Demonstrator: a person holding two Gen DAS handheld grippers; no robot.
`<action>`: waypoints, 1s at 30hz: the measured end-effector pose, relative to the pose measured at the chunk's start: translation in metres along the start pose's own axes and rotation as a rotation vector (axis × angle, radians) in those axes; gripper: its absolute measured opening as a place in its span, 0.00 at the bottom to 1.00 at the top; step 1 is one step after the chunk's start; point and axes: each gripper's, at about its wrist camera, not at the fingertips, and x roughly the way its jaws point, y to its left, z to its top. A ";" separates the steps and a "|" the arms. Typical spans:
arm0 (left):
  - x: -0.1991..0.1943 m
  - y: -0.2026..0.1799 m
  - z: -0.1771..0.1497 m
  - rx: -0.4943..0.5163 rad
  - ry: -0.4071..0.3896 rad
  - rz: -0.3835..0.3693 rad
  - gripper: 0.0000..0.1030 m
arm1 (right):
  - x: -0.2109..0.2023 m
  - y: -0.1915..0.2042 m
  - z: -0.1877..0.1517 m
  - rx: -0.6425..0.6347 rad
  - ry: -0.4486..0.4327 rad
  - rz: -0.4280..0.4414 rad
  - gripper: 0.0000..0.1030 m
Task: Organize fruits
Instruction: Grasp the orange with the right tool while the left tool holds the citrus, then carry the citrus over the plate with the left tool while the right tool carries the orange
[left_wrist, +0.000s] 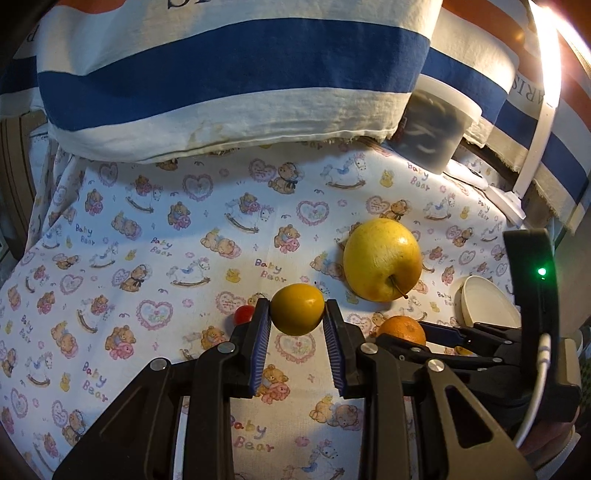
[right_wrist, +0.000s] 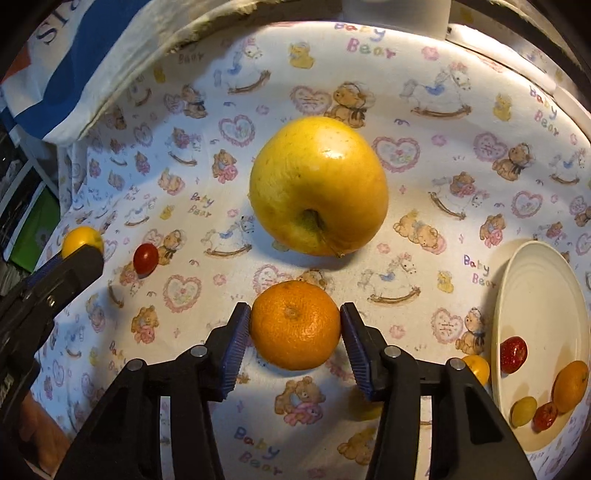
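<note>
The left gripper (left_wrist: 297, 314) is squeezing a small yellow fruit (left_wrist: 297, 309) between its blue ribbed pads (left_wrist: 260, 343), jaws drawn in tight against both sides of it, right at the centre of the left wrist view. Peeking out just left of that gripper's left finger is a red cherry tomato (left_wrist: 243, 314), sitting on the bear-print cloth (left_wrist: 147, 258). Over on the right wrist view, the right gripper (right_wrist: 294, 325) is bracketing a mandarin orange (right_wrist: 294, 325), jaws standing at a middling width; the pads (right_wrist: 233, 350) are sitting right at the fruit's sides, but whether they are pressing on it I cannot tell. Just above the mandarin, near the middle of that frame, a big yellow apple (right_wrist: 318, 184) is lying on its side with its stem pointing down toward the gripper. Moving out to the lower right, a cream plate (right_wrist: 532, 280) is already carrying a small orange (right_wrist: 570, 386), two red fruits (right_wrist: 513, 354) and a pale yellow one (right_wrist: 523, 407), and another small yellow fruit (right_wrist: 476, 367) is sitting just off the plate's left rim. Along the top of the left wrist view, a blue-and-cream striped fabric (left_wrist: 221, 74) is hanging over the back of the table, with a clear lidded tub (left_wrist: 432, 125) at upper right.
</note>
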 end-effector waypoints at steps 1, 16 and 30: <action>-0.002 -0.001 0.000 0.006 -0.004 0.002 0.27 | -0.003 -0.002 -0.001 0.003 -0.010 0.002 0.49; -0.087 -0.080 -0.001 0.269 -0.225 -0.103 0.27 | -0.151 -0.072 -0.057 0.101 -0.474 -0.023 0.49; -0.086 -0.191 0.023 0.375 -0.310 -0.298 0.27 | -0.232 -0.153 -0.084 0.191 -0.731 -0.247 0.49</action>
